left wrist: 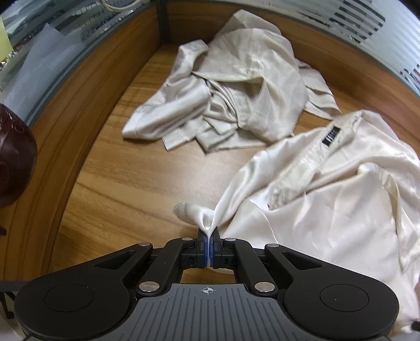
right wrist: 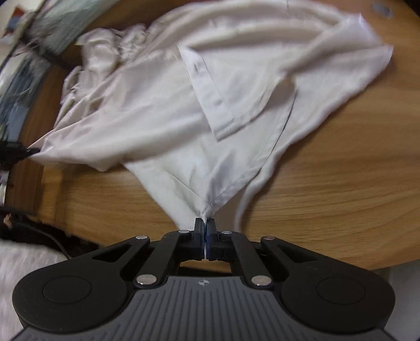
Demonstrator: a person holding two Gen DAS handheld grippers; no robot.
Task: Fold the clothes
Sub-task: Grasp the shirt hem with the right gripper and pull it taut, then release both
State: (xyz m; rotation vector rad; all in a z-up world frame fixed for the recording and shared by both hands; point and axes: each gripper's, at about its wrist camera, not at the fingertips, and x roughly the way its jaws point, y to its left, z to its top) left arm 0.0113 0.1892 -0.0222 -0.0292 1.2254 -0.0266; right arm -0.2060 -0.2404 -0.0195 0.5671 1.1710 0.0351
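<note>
left gripper (left wrist: 209, 236) fingers pinched a corner of the shirt (left wrist: 328, 199) on the table (left wrist: 126, 183); right gripper (right wrist: 204, 223) fingers clamped its hem corner. thin pinches on slick cloth could slip; second shirt (left wrist: 236, 91) lay nearby.

Office-like room, wood-grain desk (left wrist: 110, 183) with raised wooden edge, frosted striped glass partition (left wrist: 367, 23) behind

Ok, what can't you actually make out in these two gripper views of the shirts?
- Left wrist view: the held shirt runs off the right edge; its black label is too small to read.
- Left wrist view: the dark round object is cut by the left edge.
- Right wrist view: motion blur smears the shirt's far sleeve; the left gripper is barely visible at the edge.
</note>
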